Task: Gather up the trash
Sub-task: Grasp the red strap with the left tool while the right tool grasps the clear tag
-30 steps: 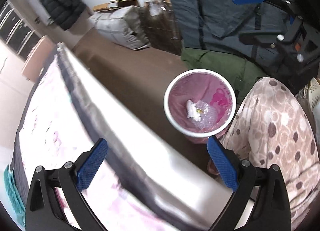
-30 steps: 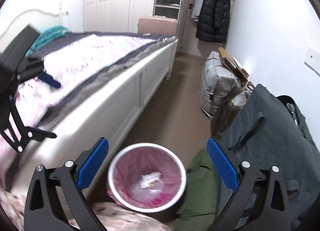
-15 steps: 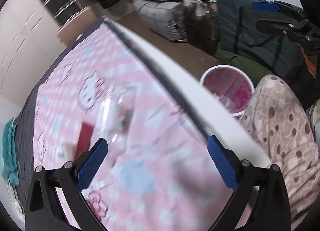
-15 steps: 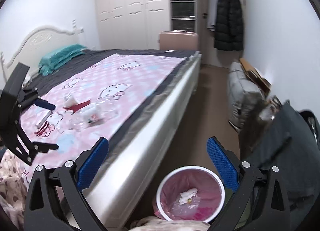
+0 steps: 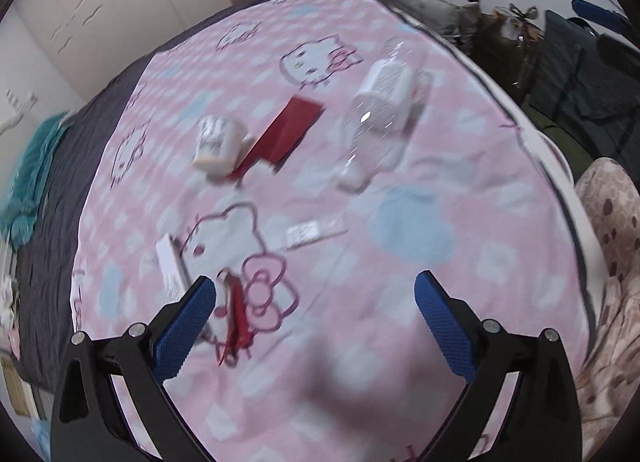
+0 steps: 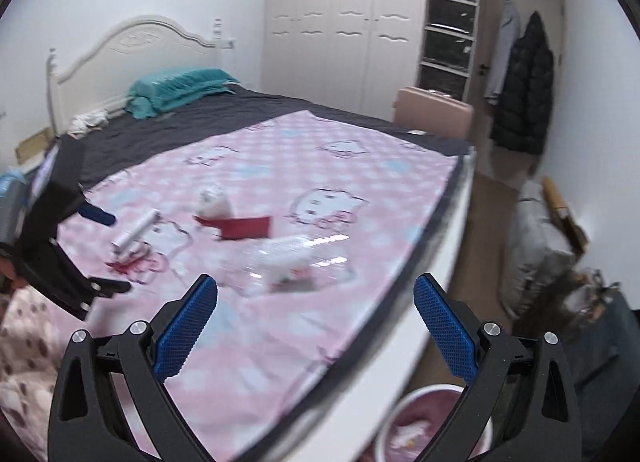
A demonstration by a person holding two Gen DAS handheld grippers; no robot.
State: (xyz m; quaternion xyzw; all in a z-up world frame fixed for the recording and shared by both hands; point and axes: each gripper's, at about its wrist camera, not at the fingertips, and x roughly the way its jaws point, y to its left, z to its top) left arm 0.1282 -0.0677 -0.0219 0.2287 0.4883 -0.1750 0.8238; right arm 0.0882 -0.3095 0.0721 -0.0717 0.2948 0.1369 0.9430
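Trash lies on the pink Hello Kitty sheet [image 5: 400, 221] of the bed: a clear plastic bottle [image 5: 380, 113] [image 6: 288, 258], a red packet [image 5: 286, 133] [image 6: 244, 225], a white cup on its side [image 5: 216, 141] [image 6: 214, 197], a white box [image 5: 172, 266] [image 6: 134, 232], a small red wrapper [image 5: 236, 314] and a clear labelled wrapper [image 5: 316, 232]. My left gripper [image 5: 316, 318] is open and empty above the sheet's near part. My right gripper [image 6: 316, 318] is open and empty over the bed edge. The pink-lined bin [image 6: 420, 426] stands on the floor below it.
A white headboard [image 6: 132, 45] and teal pillow [image 6: 180, 89] are at the bed's far end. Bags [image 6: 536, 238] line the right wall beside the brown floor [image 6: 472, 246]. A pink suitcase [image 6: 436, 117], wardrobe [image 6: 348, 21] and hanging coats [image 6: 524, 81] stand behind. The person's dotted pyjama leg [image 5: 612, 246] is at right.
Both grippers swung away from the bin toward the bed top. The left one now looks down on the trash on the sheet. Both stayed open and empty.
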